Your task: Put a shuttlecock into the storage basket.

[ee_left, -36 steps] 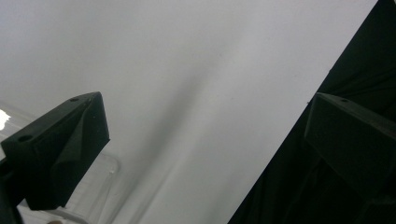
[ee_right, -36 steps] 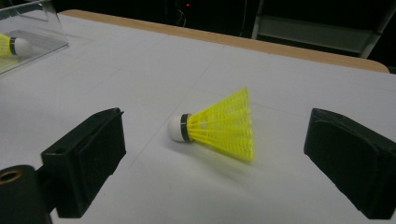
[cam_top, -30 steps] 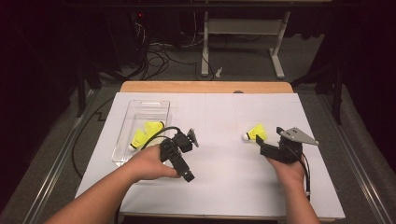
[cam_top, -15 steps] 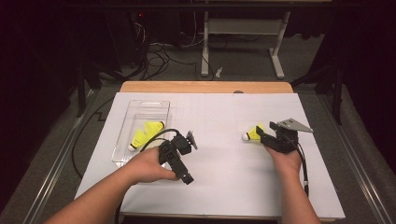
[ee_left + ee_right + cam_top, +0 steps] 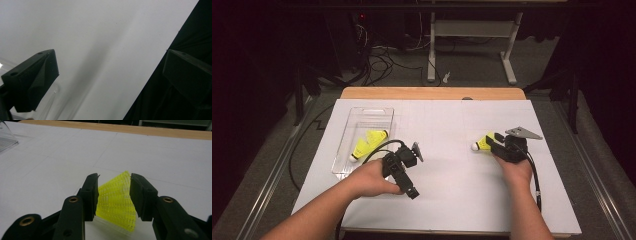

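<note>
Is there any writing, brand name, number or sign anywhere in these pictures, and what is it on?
None can be read.
Yellow shuttlecock between the right claw's pads: plain mesh, no print.
Shuttlecocks in the clear tray: no label visible.
White table cover: only faint fold lines.
Left claw: plain black jaws.
Grey plate on the right claw: no marking visible.
Red light in the dark background: no text.

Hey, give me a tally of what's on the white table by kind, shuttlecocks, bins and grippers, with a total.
Yellow shuttlecocks: 2, one in the clear bin, one between the right gripper's jaws
Clear plastic bin: 1
Handheld grippers: 2, left gripper, right gripper
Total: 5
</note>
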A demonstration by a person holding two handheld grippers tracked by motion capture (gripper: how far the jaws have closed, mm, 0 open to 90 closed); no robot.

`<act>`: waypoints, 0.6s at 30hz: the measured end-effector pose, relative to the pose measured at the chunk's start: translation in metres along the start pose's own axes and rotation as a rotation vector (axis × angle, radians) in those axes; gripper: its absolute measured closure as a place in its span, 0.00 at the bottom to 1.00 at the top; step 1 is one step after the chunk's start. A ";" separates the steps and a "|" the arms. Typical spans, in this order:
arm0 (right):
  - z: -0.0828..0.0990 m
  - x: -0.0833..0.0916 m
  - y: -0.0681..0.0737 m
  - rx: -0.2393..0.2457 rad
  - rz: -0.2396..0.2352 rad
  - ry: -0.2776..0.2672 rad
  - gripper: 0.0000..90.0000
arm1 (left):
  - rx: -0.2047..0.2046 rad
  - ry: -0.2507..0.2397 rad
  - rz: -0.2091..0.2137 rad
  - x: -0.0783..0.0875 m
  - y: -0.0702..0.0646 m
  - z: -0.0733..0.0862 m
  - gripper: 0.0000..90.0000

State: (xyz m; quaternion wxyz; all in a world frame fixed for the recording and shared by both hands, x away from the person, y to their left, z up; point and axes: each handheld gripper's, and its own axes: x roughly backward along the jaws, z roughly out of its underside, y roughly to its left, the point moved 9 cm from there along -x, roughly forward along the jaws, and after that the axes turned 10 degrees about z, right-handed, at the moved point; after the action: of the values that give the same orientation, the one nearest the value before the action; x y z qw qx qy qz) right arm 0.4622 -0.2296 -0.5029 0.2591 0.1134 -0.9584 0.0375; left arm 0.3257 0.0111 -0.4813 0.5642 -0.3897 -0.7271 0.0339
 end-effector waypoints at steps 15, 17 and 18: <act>0.003 0.004 0.006 -0.015 -0.030 -0.001 0.90 | 0.005 -0.002 0.002 -0.001 -0.001 0.001 0.02; 0.003 0.006 0.008 -0.019 -0.048 -0.005 0.94 | 0.006 -0.004 0.005 -0.001 0.000 0.001 0.02; 0.003 0.007 0.009 -0.019 -0.054 -0.007 0.96 | 0.007 -0.005 0.005 -0.002 0.000 0.001 0.02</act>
State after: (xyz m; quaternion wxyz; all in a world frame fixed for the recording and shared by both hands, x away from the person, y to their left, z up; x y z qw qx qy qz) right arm 0.4530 -0.2228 -0.5024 0.2578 0.1372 -0.9562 0.0209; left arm 0.3248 0.0107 -0.4831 0.5635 -0.3892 -0.7276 0.0389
